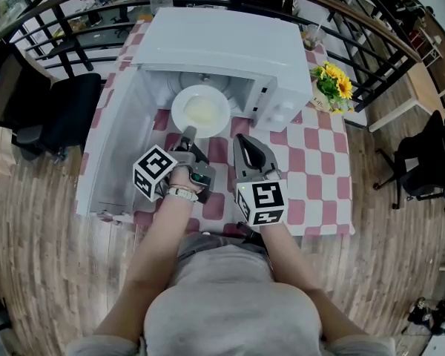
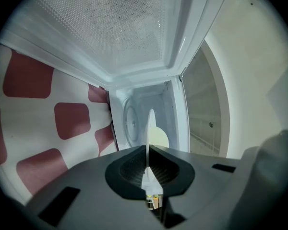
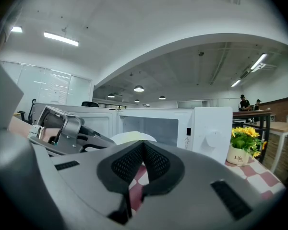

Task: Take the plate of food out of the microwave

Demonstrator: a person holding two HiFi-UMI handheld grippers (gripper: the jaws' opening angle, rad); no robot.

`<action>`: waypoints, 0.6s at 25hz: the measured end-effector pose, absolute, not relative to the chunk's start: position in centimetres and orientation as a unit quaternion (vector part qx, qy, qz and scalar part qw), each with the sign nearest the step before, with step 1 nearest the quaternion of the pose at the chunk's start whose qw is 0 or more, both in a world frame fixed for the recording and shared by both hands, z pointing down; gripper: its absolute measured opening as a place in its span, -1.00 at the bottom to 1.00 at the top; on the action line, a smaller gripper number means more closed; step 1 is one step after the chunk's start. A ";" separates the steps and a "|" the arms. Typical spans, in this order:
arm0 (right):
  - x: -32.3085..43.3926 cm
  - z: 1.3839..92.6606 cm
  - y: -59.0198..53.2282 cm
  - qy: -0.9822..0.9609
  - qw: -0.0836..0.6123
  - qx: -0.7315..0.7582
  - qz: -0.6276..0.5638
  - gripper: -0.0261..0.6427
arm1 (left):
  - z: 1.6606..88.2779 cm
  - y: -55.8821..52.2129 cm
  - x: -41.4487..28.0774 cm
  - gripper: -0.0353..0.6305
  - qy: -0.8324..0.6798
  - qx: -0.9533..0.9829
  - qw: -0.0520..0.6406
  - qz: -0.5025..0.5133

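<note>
A white plate [image 1: 200, 111] with pale yellow food sits level at the mouth of the white microwave [image 1: 222, 47], whose door [image 1: 113, 150] hangs open to the left. My left gripper [image 1: 188, 134] is shut on the plate's near rim. In the left gripper view the plate [image 2: 149, 128] runs edge-on between the closed pads, with the gripper [image 2: 148, 150] facing the cavity. My right gripper [image 1: 241, 141] hovers just right of the plate, shut and empty. In the right gripper view that gripper [image 3: 143, 145] points at the microwave [image 3: 201, 128], and the plate [image 3: 132, 138] shows just above its jaws.
A red-and-white checked cloth [image 1: 311, 169] covers the table. A small pot of yellow flowers [image 1: 332, 86] stands right of the microwave, with a glass [image 1: 310, 35] behind it. A black chair [image 1: 59, 113] stands left of the table. A railing curves round behind.
</note>
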State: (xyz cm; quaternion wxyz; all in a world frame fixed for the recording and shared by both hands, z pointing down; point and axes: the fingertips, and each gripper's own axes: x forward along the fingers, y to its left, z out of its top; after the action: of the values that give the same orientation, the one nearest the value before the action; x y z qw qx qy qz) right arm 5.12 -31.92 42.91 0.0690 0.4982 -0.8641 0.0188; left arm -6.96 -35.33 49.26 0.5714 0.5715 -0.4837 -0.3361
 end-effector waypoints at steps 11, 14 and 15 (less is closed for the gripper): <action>5.2 42.2 -31.5 -0.867 0.063 0.495 0.011 -0.86 | 47.2 -33.6 -5.9 -0.85 -0.465 0.578 0.573 -0.347; 5.1 42.0 -31.1 -0.868 0.064 0.493 0.006 -0.86 | 46.8 -33.1 -5.9 -0.85 -0.464 0.580 0.571 -0.350; 5.1 42.0 -31.0 -0.868 0.064 0.492 0.005 -0.86 | 46.8 -32.9 -5.9 -0.85 -0.465 0.579 0.570 -0.351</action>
State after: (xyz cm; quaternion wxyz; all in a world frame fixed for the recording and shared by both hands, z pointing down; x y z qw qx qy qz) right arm 5.06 -30.96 41.98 0.0645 0.4925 -0.8679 0.0049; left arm -5.88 -32.94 46.77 0.5703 0.5792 -0.4648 -0.3510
